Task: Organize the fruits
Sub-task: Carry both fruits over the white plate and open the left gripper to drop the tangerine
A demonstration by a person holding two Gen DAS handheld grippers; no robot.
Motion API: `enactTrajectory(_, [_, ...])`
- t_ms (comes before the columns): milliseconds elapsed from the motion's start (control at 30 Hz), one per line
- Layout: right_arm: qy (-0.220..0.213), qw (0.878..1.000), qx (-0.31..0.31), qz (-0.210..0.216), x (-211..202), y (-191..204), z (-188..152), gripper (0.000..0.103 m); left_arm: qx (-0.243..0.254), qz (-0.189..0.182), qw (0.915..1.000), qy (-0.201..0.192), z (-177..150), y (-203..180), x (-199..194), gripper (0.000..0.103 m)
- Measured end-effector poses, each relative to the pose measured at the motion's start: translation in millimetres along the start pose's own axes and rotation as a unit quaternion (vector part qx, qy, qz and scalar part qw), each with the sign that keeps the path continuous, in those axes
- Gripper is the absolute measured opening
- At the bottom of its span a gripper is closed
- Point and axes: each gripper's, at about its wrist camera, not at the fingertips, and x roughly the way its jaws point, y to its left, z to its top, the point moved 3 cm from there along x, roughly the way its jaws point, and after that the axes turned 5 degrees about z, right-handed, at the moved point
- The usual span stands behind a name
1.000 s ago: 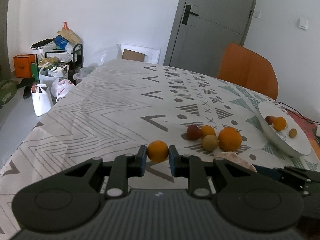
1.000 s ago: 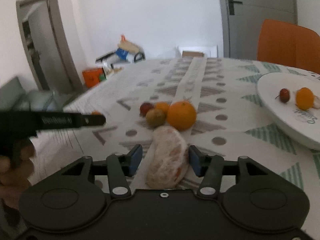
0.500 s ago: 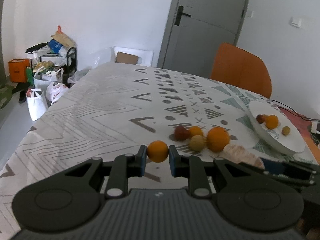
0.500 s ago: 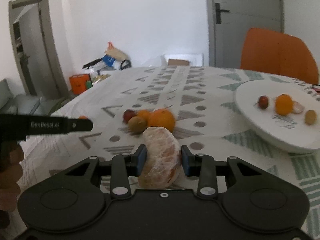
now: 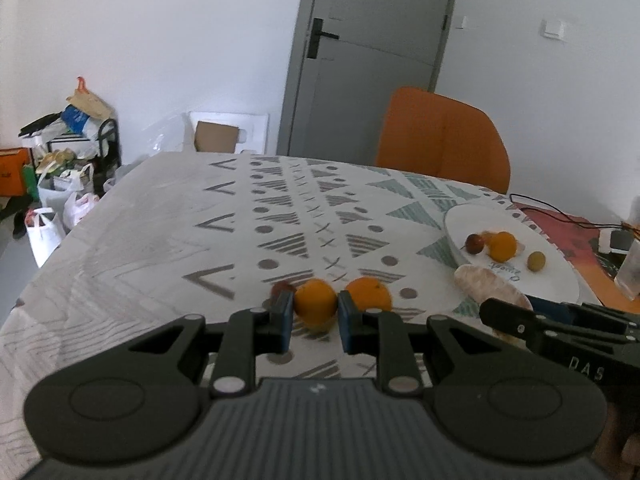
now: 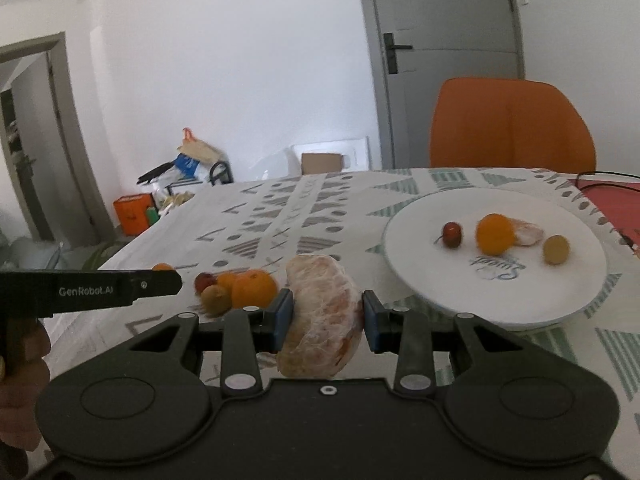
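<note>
Left gripper (image 5: 314, 316): clenched on a small orange (image 5: 315, 305), pads pressed on both its flanks, the fruit clear of the cloth.
Right gripper (image 6: 326, 320): grasping the peeled citrus (image 6: 323, 312); the jaws have just closed in on it and both pads now press on its sides.
Citrus, long axis: upright between the pads, from about 12 to 6 o'clock, tilted slightly; it overhangs the pads above and below.
Plate (image 6: 420, 264): white, on the patterned cloth at about 1 o'clock from the right gripper, near; from the left gripper it lies at about 2 o'clock, farther off.
Plate contents: a red fruit (image 6: 452, 234), an orange (image 6: 495, 234), a peeled piece just behind that orange, a small yellow-green fruit (image 6: 556, 249); the near left part of the plate is bare.
Loose fruit (image 6: 236, 288): a cluster on the cloth at about 10 o'clock from the right gripper, between the two grippers.
Nearer hand: the right, judged from both views.
Coming move, judged: carry the citrus forward and rightward over the near rim onto the bare part; the left load follows across a longer path.
Risk, judged: the soft citrus may deform or slip.
</note>
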Motion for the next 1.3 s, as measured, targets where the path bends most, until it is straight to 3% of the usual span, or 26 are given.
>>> enactTrajectory(900, [-0.043,0.992,0.077,-0.094,-8.4,-107.6,17.9,0.035,0.074,-0.055,0.9957,0.006,33.0,-91.0,51.9,0.022])
enactTrajectory(1033, [-0.064,0.988,0.086,-0.108,-10.9,-118.1,17.1,0.044,0.083,-0.06,0.9946,0.01,34.4,-103.8,59.6,0.022])
enactTrajectory(1300, [-0.063,0.988,0.103,-0.097,-20.2,-125.4,8.5,0.047,0.101,-0.079,0.9917,0.012,36.5,-129.9,69.0,0.022])
